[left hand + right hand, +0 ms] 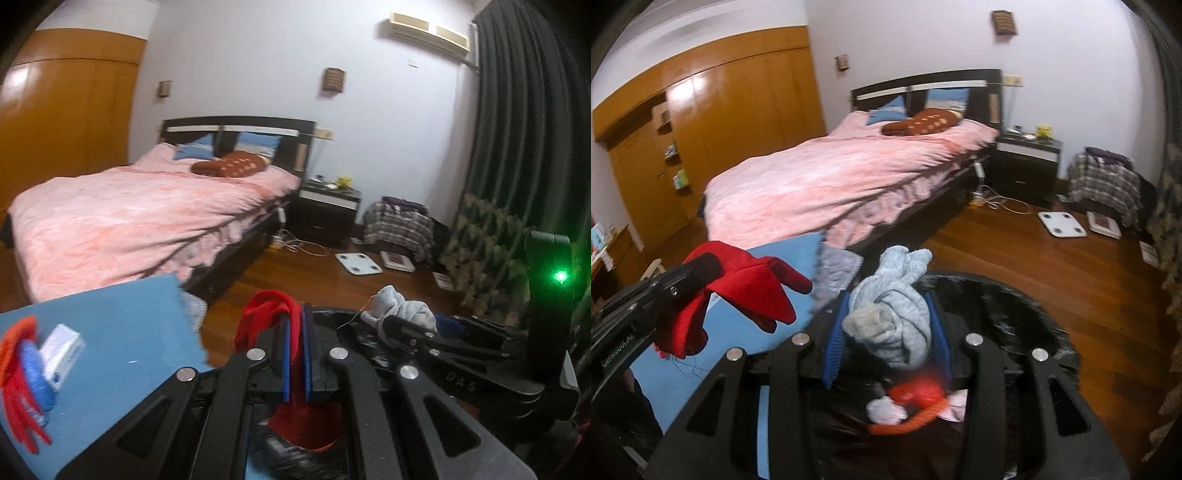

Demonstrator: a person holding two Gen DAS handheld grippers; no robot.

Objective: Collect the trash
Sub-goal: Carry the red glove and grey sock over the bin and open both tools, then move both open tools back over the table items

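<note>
My left gripper (pixel 296 326) is shut on a red cloth (pixel 269 317) that drapes over its blue pads; in the right wrist view the same red cloth (pixel 753 291) hangs from the left gripper (pixel 709 267). My right gripper (pixel 889 301) is shut on a bunched grey-blue knit cloth (pixel 901 314), which shows in the left wrist view as a grey cloth (pixel 404 312) at the right gripper (pixel 388 326). Both grippers hover over a black trash bag (pixel 1015 306) (pixel 347 332). Inside it lie an orange-red piece (pixel 916 400) and a grey scrap (pixel 884 408).
A blue surface (pixel 122 325) to the left carries a white box (pixel 62 350) and red, orange and blue bits (pixel 22 380). Beyond stand a bed with a pink cover (pixel 140 218), a nightstand (pixel 327 210), a white scale (pixel 357 263) on the wood floor, and dark curtains (pixel 517 129).
</note>
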